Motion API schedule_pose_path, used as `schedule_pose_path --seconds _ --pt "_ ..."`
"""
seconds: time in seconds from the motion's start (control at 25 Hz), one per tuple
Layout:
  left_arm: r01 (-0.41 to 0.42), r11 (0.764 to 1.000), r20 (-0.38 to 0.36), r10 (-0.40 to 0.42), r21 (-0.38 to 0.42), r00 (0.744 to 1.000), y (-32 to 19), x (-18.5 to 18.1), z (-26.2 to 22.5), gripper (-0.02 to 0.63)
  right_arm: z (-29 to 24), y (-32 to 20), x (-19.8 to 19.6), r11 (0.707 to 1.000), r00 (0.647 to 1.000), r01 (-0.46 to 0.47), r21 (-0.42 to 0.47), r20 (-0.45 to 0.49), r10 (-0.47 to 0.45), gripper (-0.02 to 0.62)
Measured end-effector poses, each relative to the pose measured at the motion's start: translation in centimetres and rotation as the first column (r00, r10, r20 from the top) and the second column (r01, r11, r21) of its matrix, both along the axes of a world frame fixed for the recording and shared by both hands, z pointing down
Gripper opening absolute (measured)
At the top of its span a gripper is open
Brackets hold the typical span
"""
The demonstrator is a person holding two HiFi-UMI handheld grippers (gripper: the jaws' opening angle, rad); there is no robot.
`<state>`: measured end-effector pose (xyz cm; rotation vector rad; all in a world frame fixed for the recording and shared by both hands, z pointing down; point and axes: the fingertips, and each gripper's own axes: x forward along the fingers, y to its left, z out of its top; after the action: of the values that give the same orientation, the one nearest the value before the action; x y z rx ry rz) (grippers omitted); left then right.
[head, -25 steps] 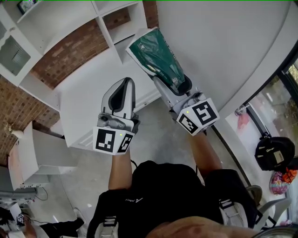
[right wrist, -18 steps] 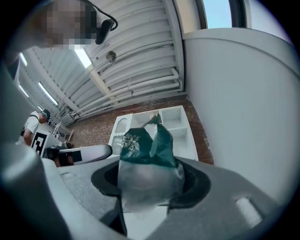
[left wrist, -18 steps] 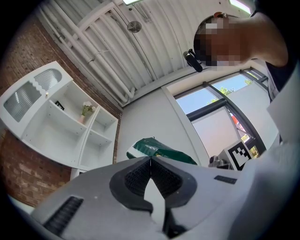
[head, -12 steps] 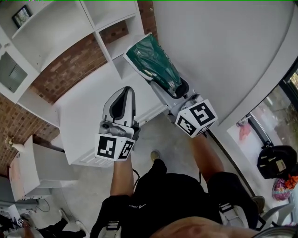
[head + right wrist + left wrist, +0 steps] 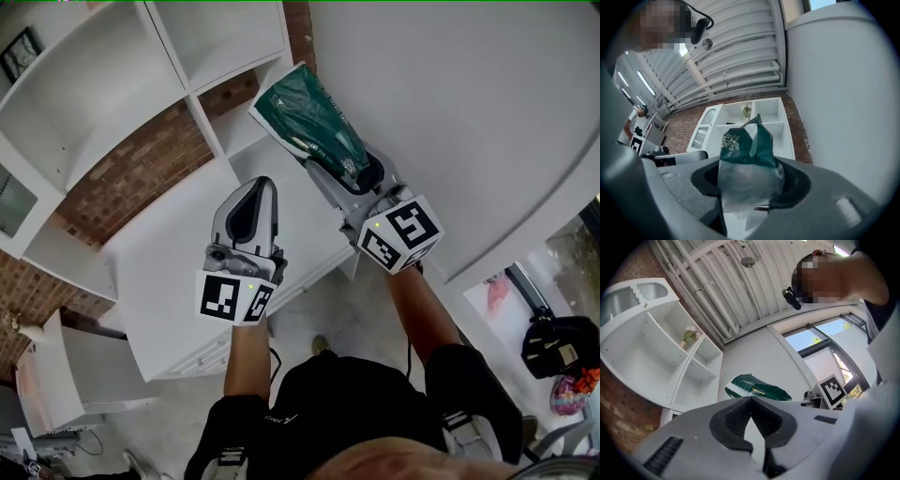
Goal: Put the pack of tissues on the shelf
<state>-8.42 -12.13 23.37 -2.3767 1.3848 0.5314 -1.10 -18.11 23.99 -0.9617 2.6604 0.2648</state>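
- The shelf (image 5: 178,70) fills your ten-to-twelve o'clock with open white bays. Their thin dividers and front edges are what you must clear.
- A small plant (image 5: 689,336) stands in one bay, so pick a bare one.
- Your left gripper (image 5: 261,184) has its jaws closed on each other with nothing between them. It hovers over the white cabinet top (image 5: 159,253), at seven o'clock of the pack.
- The pack (image 5: 314,117) is in the air, sticking out toward eleven o'clock from your right gripper. Its far end is close to the shelf's right-hand bays.
- It looks light and soft, with a slick film wrap that bunches at the jaws. Held by one end it may droop or swing, so a hold nearer its middle would probably be steadier.
- Your right gripper (image 5: 349,171) is clamped on the pack's near end.
- A curved white wall (image 5: 469,112) runs from twelve to three o'clock, near on that side. Your open room lies to the left.
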Motion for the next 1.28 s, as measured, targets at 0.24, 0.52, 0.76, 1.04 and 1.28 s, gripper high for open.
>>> schedule_pose_path --seconds 0.24,0.52,0.76,1.04,1.28 --pt "-0.016 1.0 0.014 0.016 0.01 1.0 -6.1 -3.4 -0.9 0.0 -1.7 -7.1 -3.6 1.0 0.999 -0.022 0.018 -0.045 0.022 0.239" --pt "-0.008 1.0 0.022 0.009 -0.007 1.0 -12.0 -4.8 -1.5 0.0 -3.6 -14.3 -6.2 0.999 0.994 -0.027 0.029 -0.101 0.03 0.239" --pt "0.033 0.999 0.024 -0.033 -0.01 0.999 -17.3 -4.5 -2.6 0.0 -5.9 -20.1 -7.4 0.998 0.988 0.001 0.066 -0.152 0.01 0.241" --pt "0.094 0.996 -0.006 -0.094 -0.011 0.996 -22.7 -3.9 -3.6 0.0 -8.2 -26.2 -9.1 0.996 0.979 0.052 0.067 -0.203 -0.037 0.241" --pt "0.117 0.993 -0.012 -0.117 -0.029 0.993 -24.8 -4.0 -3.2 0.0 -8.8 -30.5 -12.6 0.998 0.953 0.05 0.047 -0.302 -0.033 0.241"
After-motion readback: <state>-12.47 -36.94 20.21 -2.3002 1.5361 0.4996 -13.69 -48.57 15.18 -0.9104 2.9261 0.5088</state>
